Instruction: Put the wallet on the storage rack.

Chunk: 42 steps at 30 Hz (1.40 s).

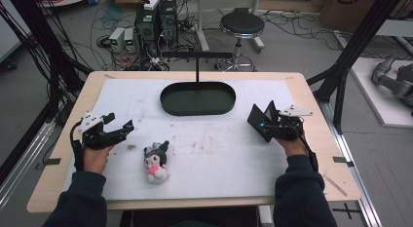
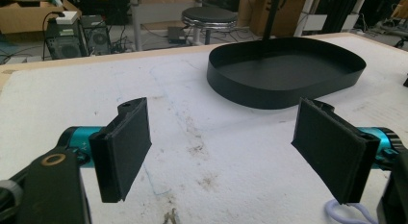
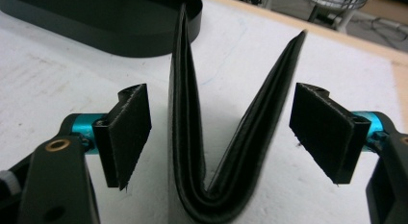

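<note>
We see a black wallet (image 3: 216, 137) standing half-open in a V between the jaws of the right gripper (image 3: 219, 132) – both jaws spread wide, neither pad touching the leather. In the high view it sits right of the black tray (image 1: 197, 98). The left gripper (image 2: 231, 147) hovers over the white mat (image 1: 219, 154), jaws wide apart and empty – a plush toy (image 1: 157, 161) lies just beside it

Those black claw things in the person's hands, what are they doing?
A person holds a gripper in each hand over a white mat. The right gripper has its jaws spread around a black wallet standing half open, not squeezing it. The left gripper is open and empty. A small plush toy lies near it, and a black oval tray sits at the back.
</note>
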Tool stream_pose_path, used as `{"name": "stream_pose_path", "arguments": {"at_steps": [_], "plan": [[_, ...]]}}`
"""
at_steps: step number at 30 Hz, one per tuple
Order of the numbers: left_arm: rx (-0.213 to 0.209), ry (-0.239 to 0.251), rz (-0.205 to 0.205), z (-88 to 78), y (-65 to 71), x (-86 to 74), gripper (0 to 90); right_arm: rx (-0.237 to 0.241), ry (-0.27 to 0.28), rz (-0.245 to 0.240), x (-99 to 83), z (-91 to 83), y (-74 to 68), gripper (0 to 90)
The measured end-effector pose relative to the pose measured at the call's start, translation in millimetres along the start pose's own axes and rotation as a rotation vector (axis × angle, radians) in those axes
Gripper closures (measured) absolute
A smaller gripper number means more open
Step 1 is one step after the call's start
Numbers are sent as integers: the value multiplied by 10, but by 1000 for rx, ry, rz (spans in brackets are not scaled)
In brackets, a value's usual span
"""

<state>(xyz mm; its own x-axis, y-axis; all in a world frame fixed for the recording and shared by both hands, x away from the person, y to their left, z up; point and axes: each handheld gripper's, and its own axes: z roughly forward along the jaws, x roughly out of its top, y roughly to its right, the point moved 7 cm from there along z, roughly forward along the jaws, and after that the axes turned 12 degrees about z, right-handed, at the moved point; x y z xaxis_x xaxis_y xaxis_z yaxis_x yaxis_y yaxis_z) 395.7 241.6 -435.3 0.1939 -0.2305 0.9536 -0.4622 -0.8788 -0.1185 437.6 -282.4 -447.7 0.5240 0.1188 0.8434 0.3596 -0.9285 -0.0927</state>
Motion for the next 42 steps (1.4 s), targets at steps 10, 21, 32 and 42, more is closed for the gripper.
{"name": "stream_pose_path", "arguments": {"at_steps": [10,21,32,42], "plan": [[-19,-5,15,3,38,-11,203,7,-68,60,-10,12,-19,727],[-24,-10,10,13,29,-31,203,94,-34,44,195,11,-311,774],[-35,-6,13,21,33,-24,203,190,33,42,690,230,-743,774],[-34,-11,46,51,33,-45,207,175,28,-5,994,684,-1037,774]]}}
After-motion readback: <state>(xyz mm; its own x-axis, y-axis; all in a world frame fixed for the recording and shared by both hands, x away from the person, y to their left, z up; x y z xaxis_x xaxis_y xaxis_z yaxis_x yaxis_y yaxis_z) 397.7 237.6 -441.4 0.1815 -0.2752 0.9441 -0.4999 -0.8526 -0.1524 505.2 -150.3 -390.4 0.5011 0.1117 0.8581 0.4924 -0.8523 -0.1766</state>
